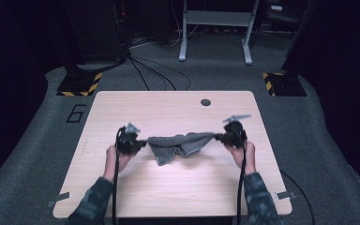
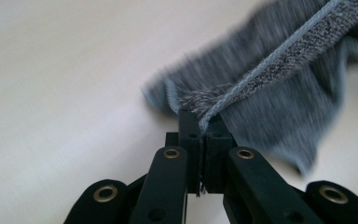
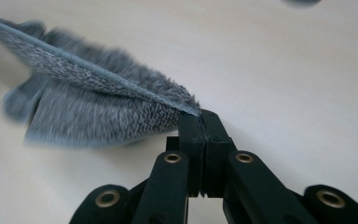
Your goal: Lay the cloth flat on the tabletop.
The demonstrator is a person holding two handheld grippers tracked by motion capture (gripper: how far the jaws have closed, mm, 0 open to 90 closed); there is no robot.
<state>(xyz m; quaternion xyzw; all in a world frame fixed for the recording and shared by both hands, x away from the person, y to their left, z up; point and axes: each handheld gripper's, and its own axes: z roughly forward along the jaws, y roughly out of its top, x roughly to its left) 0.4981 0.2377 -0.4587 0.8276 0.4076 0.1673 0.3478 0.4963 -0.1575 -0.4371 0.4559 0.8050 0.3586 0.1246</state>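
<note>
Grey fuzzy cloth towel (image 1: 180,145) stretched over pale wooden table (image 1: 178,187), hem pinched at opposite corners: left gripper (image 1: 143,143) clenched on one, right gripper (image 1: 218,137) on other. Likely held taut for spreading or folding; middle sagging.

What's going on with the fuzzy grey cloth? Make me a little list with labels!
thing held: grey cloth, fuzzy, with a stitched hem
left tool: shut on one corner of the cloth
right tool: shut on another corner
cloth shape: stretched between both tools, middle sagging down in folds
surface: pale wooden table
table extra: small dark round hole near the far edge
who: a person's hands and patterned sleeves at the near side
</note>
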